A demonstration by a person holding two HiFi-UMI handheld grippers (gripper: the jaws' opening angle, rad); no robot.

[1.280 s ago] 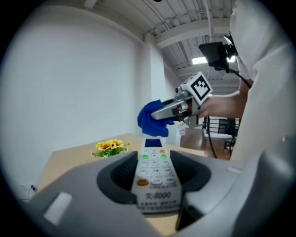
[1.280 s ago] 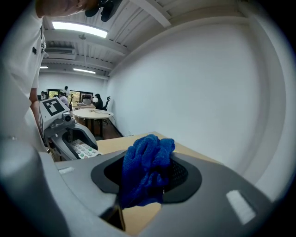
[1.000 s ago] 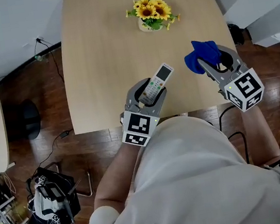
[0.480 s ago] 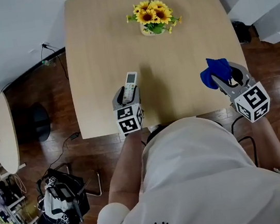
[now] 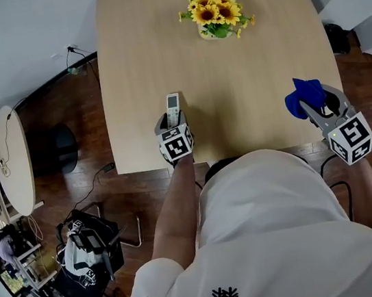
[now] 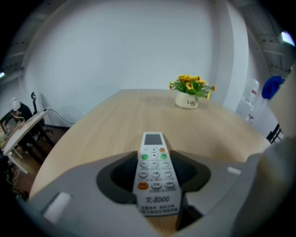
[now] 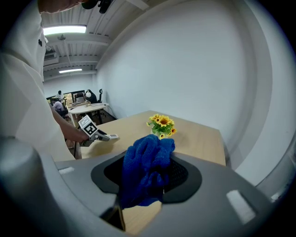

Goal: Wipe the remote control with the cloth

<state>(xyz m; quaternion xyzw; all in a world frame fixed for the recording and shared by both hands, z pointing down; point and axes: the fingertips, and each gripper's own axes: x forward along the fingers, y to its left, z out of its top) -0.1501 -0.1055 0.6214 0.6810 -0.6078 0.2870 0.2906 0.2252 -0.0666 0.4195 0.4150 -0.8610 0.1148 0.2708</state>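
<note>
One remote control [image 5: 173, 107] is clamped in the left tool [image 5: 173, 120], low at the near edge of the bench [image 5: 138, 61]. One cloth [image 5: 305, 95] is gripped by the right tool [image 5: 312, 103] near the near right corner. The two tools were close together a second ago and are now well apart, so wiping contact is judged broken. One flower pot [image 5: 218, 16] stands by the far edge.

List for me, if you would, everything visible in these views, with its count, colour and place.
Rectangular light wooden table: one, pale beige, middle of the head view.
White pot of yellow sunflowers: one, yellow blooms in a white pot, far end of the table.
Slim white remote control: one, white with green and orange buttons, between the left jaws.
Crumpled blue cloth: one, blue, between the right jaws.
Round pale side table: one, cream, on the dark floor at left.
Left gripper: one, grey, near table edge.
Right gripper: one, grey, near right corner.
</note>
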